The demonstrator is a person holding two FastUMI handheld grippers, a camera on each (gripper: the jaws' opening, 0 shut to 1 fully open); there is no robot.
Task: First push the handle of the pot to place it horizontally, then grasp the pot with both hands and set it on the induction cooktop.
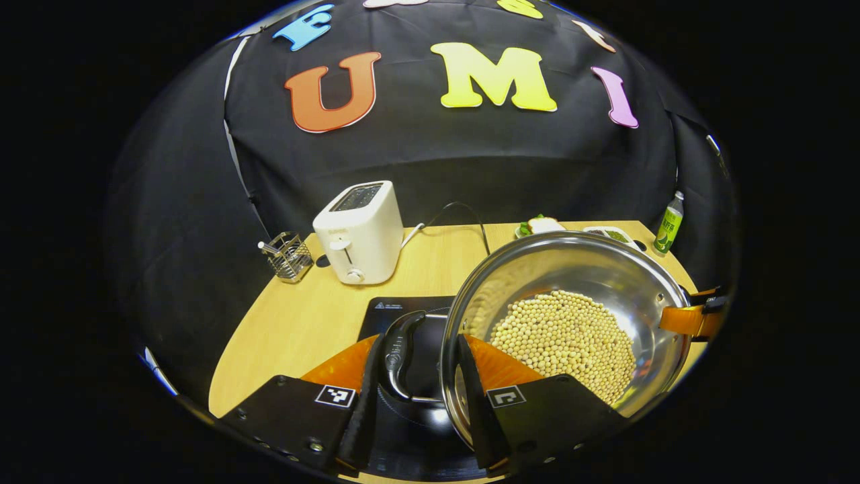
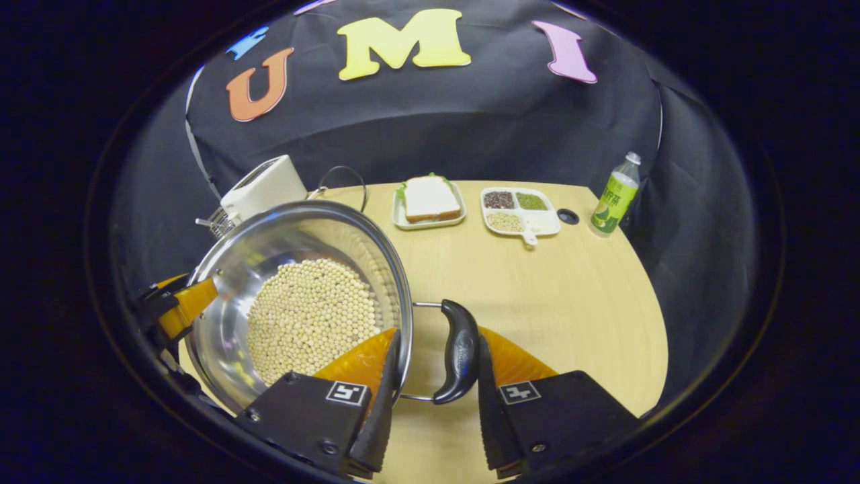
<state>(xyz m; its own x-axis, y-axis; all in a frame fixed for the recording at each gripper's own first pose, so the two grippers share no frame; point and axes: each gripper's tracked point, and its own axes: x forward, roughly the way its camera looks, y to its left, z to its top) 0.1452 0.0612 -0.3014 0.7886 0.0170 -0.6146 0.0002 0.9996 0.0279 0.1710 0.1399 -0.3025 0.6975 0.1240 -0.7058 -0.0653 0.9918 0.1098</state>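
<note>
A steel pot (image 1: 578,302) filled with pale beans (image 1: 568,343) sits between two sets of tongs, its left side above the black cooktop (image 1: 396,312) on the wooden counter (image 1: 302,323); whether it rests on the cooktop or is held just over it cannot be told. In the left gripper view, the left tongs (image 1: 416,396) stand apart on either side of the pot's left handle (image 1: 401,349) and rim, one finger outside the handle and the other inside the pot wall, and whether they press on anything cannot be told. In the right gripper view, the right tongs (image 2: 433,396) straddle the right handle (image 2: 460,349), which lies roughly level; one finger touches or nearly touches the handle while the other sits at the pot's rim, so a firm clamp cannot be confirmed. Each view also catches the opposite tongs at the pot's far side. Behind the cooktop stand a white toaster (image 1: 359,232) and a wire basket (image 1: 290,255). Farther along the counter lie a sandwich on a plate (image 2: 428,200), a divided tray (image 2: 521,212) of grains and a green bottle (image 2: 615,196) near the far edge.
</note>
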